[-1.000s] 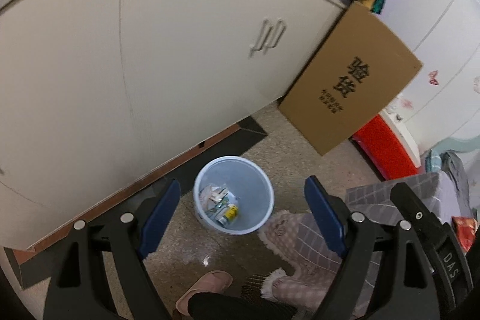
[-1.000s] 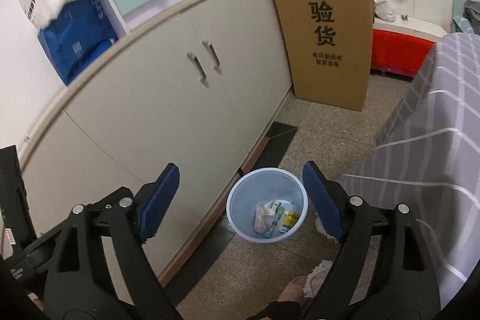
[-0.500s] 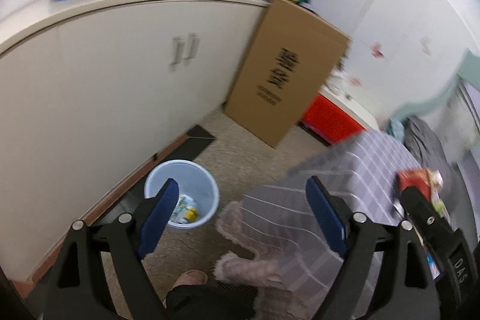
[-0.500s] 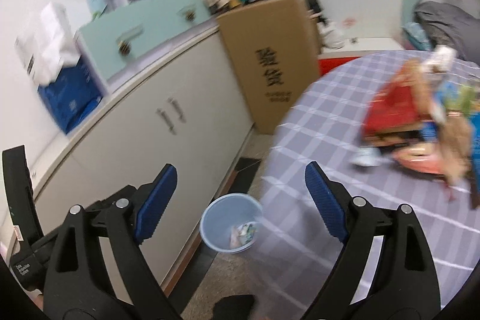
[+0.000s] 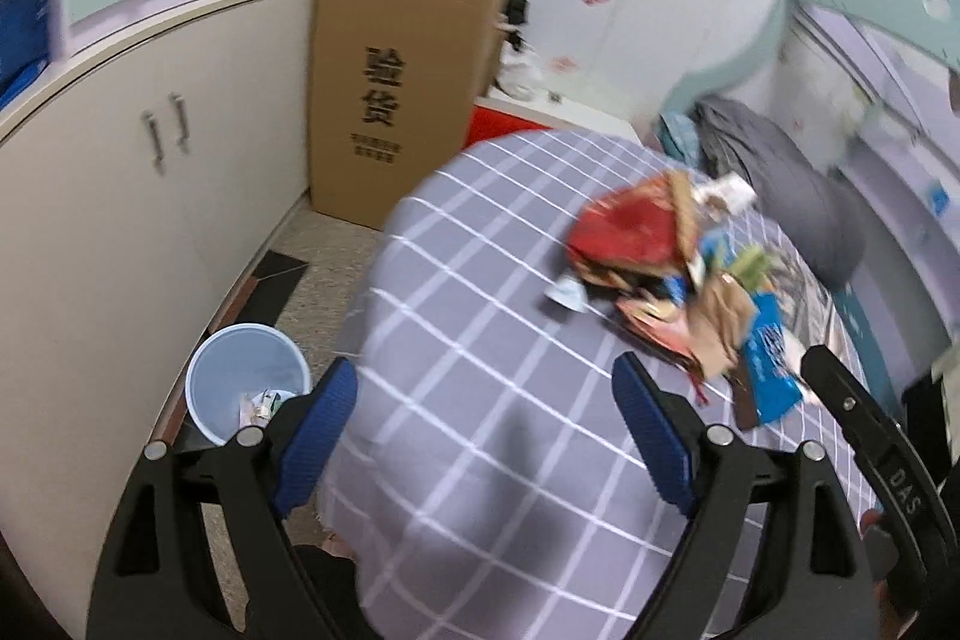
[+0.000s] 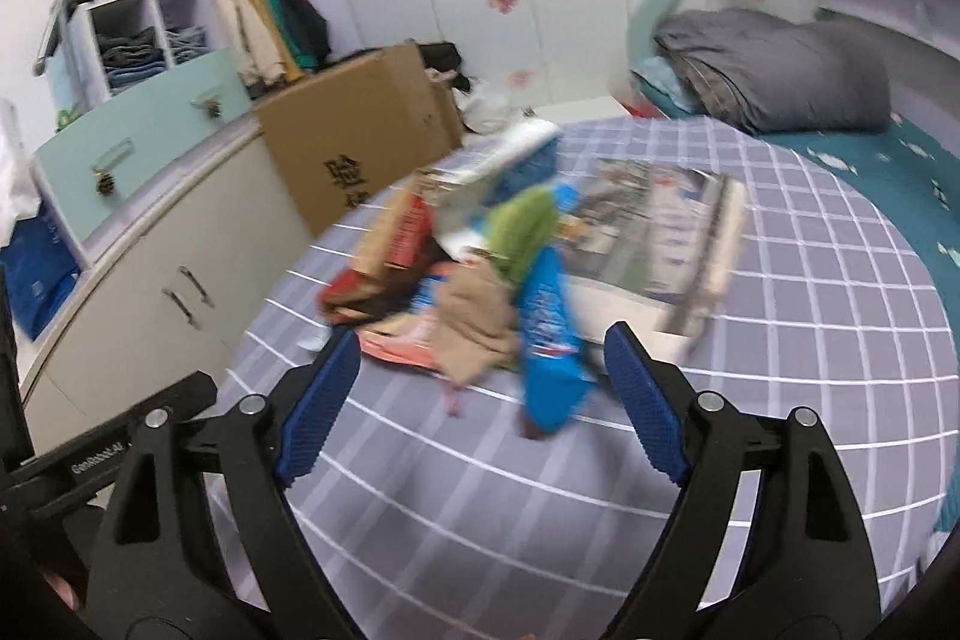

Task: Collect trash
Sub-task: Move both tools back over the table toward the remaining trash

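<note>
While both grippers hang above the round table (image 6: 780, 400) with nothing between their fingers, the step in hand looks like the reach for the next piece of trash. The left gripper (image 5: 485, 430) stands spread wide over bare checked cloth. The right gripper (image 6: 480, 394) is spread too, though its jaws have just been closing a little, on nothing.

The trash pile (image 6: 480, 280) lies on the far left part of the table: a red wrapper (image 5: 630, 232), a crumpled brown paper (image 6: 474, 322), a green scrap (image 6: 522, 226) and a blue packet (image 6: 549, 340) whose near end points toward the right gripper. A newspaper (image 6: 654, 232) lies flat just right of the pile, partly under it.

The bin (image 5: 246, 370) sits on the floor at the near left, between the table edge and the white cabinet (image 5: 120, 196), with some litter already in it.

My guess is the blue packet is the easiest next pick: lower the right gripper over its near end and pinch across its narrow width.

Room over the near half of the table is open. The gap down to the bin is narrow, with the table edge on one side and cabinet doors on the other, and a tall cardboard box (image 5: 396, 100) closes the far end.
</note>
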### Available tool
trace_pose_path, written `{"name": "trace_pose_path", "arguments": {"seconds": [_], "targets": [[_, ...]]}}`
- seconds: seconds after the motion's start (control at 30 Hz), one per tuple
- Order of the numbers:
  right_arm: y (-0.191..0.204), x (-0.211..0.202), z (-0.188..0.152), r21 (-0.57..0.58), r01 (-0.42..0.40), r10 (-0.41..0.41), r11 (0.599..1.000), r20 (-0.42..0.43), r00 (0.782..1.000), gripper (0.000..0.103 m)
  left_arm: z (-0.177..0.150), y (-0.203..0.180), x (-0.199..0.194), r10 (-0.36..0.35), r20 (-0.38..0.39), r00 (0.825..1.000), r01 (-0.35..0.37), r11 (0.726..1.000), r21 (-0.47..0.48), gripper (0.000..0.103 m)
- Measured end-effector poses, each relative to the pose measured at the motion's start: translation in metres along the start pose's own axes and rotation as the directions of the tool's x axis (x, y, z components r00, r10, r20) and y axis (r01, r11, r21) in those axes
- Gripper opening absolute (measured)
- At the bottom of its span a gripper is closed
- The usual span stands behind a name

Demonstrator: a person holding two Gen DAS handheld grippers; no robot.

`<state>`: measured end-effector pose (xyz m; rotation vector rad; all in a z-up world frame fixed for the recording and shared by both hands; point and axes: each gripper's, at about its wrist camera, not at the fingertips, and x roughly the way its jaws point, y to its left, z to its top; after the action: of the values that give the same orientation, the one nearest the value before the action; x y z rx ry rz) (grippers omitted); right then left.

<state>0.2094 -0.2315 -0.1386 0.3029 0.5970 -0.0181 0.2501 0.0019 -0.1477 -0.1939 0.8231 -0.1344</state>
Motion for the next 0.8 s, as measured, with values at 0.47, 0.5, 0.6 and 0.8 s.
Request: {"name": "trace_pose_path", "arguments": {"seconds": [0.47,0.5,0.6,0.8], "targets": [[-0.018,0.038,0.004,-0.052,-0.025,0.019,0.998,-0.115,0.993,0.045,-0.005,-0.031,0.011,0.017,-0.04,0.999,-0.015,0.998,0.065,0.085],[-0.019,0.041,0.004,-0.049,-0.024,0.018,0.999,-0.127,0.992,0.045,-0.004,-0.032,0.012,0.02,-0.04,0.999,-0.017,0.997,0.069,0.085],[-0.019,0.049,0.003,-0.053,-0.044,0.035,0.998,-0.166,0.985,0.044,-0.002,-0.035,0.015,0.024,-0.042,0.999,-0.021,0.996,0.088,0.085],[-0.021,0.054,0.004,-0.066,-0.044,0.03,0.997,-0.19,0.981,0.019,0.008,-0.045,0.021,0.013,-0.026,1.0,-0.01,0.991,0.13,0.085]]}}
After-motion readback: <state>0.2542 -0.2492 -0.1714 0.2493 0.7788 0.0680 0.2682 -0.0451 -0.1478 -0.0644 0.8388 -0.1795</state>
